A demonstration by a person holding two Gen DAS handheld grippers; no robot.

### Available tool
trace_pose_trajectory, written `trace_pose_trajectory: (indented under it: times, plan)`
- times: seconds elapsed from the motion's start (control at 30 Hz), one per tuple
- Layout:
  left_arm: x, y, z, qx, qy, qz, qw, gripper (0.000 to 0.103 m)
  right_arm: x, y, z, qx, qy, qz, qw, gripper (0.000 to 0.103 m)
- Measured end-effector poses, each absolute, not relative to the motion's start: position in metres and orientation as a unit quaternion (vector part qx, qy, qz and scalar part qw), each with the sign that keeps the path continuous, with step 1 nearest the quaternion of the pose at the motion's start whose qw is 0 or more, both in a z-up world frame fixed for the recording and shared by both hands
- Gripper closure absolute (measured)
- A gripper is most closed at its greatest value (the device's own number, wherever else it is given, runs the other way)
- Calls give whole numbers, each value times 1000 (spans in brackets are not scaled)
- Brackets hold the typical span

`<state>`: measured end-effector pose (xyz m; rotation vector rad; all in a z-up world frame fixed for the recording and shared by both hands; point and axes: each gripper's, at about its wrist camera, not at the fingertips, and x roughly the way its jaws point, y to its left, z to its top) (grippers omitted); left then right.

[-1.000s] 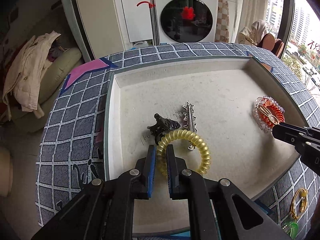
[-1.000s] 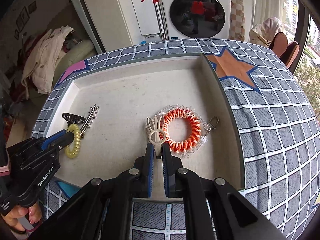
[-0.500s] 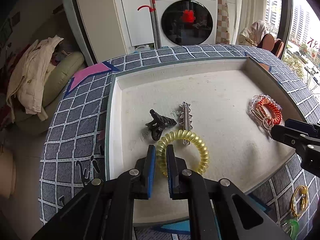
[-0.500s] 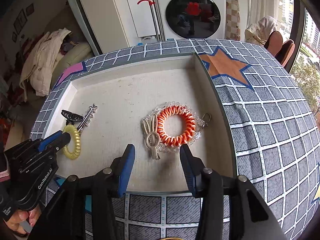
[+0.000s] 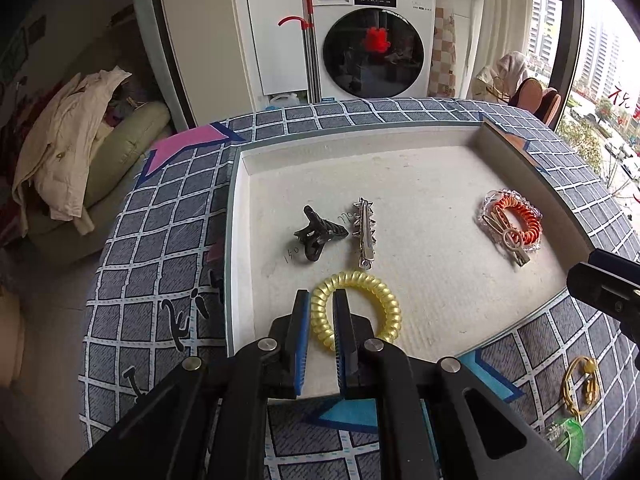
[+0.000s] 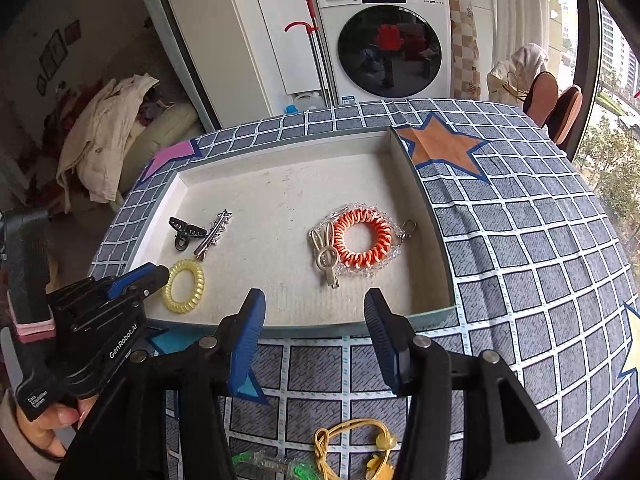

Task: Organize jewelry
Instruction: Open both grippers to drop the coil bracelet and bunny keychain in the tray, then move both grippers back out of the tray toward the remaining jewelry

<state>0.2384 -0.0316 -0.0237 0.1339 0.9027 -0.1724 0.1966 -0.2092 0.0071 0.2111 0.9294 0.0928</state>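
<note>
My left gripper is shut on the near rim of a yellow coil hair tie, low over the floor of the shallow white tray. Just beyond it lie a black claw clip and a silver spiked clip. My right gripper hangs over the tray's front edge, its jaws opening with nothing between them. Ahead of it a beige rabbit clip rests against an orange coil tie ringed by a clear bead bracelet. The left gripper also shows there at the yellow tie.
The tray sits on a grey checked tablecloth with coloured stars. On the cloth near me lie a yellow cord piece and a green transparent piece. A hand holds the left gripper. A washing machine stands behind the table.
My right gripper opened, let go of the rabbit clip and drew back and up. My left gripper pulled the yellow tie toward me, off the end of the silver clip.
</note>
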Motion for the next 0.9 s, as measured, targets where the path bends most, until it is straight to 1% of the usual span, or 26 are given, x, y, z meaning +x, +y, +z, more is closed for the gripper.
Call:
trace_pose_trajectory:
  times: [0.1, 0.13, 0.17, 0.2, 0.27, 0.37, 0.47, 0.5, 0.6, 0.63, 0.67, 0.7, 0.9]
  plan:
    - [233, -28, -22, 62, 434, -86, 895, 72, 186, -206, 11, 104, 446, 51, 888, 46]
    - [232, -27, -21, 59, 435, -87, 894, 49, 182, -205, 12, 103, 446, 53, 888, 45]
    - [230, -26, -20, 57, 436, -88, 894, 23, 178, -204, 13, 102, 445, 54, 888, 44]
    - [227, -24, -18, 52, 431, -88, 897, 0, 175, -202, 14, 102, 445, 55, 888, 42]
    - [216, -22, -11, 53, 410, -83, 907, 0, 169, -201, 14, 101, 446, 56, 888, 41]
    - [206, -20, -4, 50, 409, -91, 907, 0, 160, -201, 13, 102, 449, 54, 886, 37]
    - [194, -18, 2, 49, 402, -86, 910, 0, 151, -201, 11, 98, 452, 50, 885, 29]
    - [189, -16, 3, 48, 402, -86, 910, 0, 147, -201, 10, 97, 451, 49, 886, 21]
    - [178, -12, 6, 45, 402, -85, 911, 0, 134, -199, 8, 96, 449, 51, 887, 20]
    - [174, -11, 6, 44, 402, -84, 911, 0, 130, -199, 7, 98, 448, 53, 887, 18]
    - [170, -9, 6, 42, 402, -83, 911, 0, 126, -199, 6, 98, 447, 54, 887, 14]
    - [167, -7, 6, 40, 403, -82, 911, 0, 122, -199, 6, 99, 446, 55, 888, 0]
    - [147, 3, -1, 30, 416, -80, 905, 0, 106, -196, 0, 101, 459, 66, 880, 0]
